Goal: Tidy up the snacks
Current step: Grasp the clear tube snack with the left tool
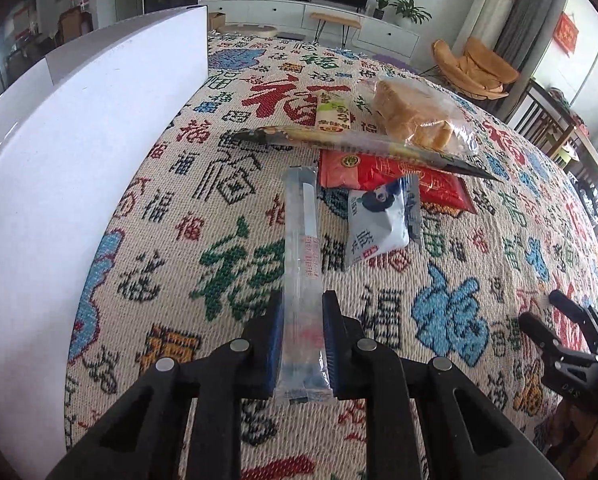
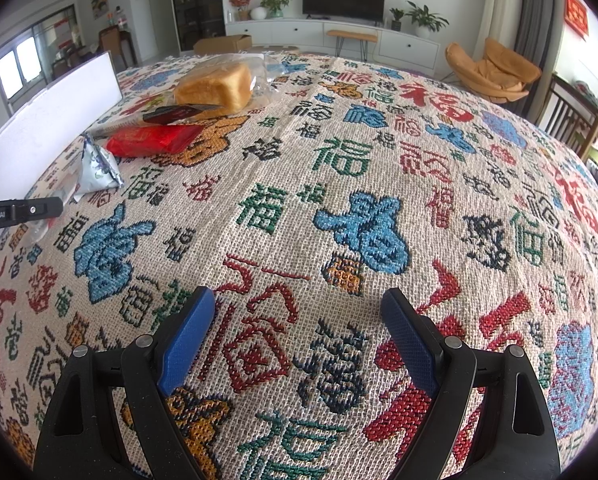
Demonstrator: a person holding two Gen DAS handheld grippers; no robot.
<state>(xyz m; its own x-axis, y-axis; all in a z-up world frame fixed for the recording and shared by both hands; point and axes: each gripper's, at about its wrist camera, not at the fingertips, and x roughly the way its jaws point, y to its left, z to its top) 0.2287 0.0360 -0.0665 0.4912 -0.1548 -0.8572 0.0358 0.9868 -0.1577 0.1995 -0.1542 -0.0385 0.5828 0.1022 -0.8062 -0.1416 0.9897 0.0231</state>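
My left gripper point(image 1: 302, 300) is shut on a long clear stick packet point(image 1: 302, 248) that points away over the patterned cloth. Ahead of it lie a blue-white panda pouch point(image 1: 381, 218), a red packet point(image 1: 395, 178), a long dark-tipped packet point(image 1: 355, 144), a green-white packet point(image 1: 333, 114) and bagged bread point(image 1: 415, 116). My right gripper point(image 2: 297, 308) is open and empty above the cloth; it shows at the left wrist view's right edge point(image 1: 539, 312). The right wrist view shows the bread point(image 2: 215, 86), red packet point(image 2: 151, 140) and pouch point(image 2: 99, 168) at far left.
A white box point(image 1: 79, 152) stands along the left side of the table; it also shows in the right wrist view point(image 2: 47, 120). The patterned cloth point(image 2: 339, 200) covers the table. Chairs and a TV cabinet stand beyond the far edge.
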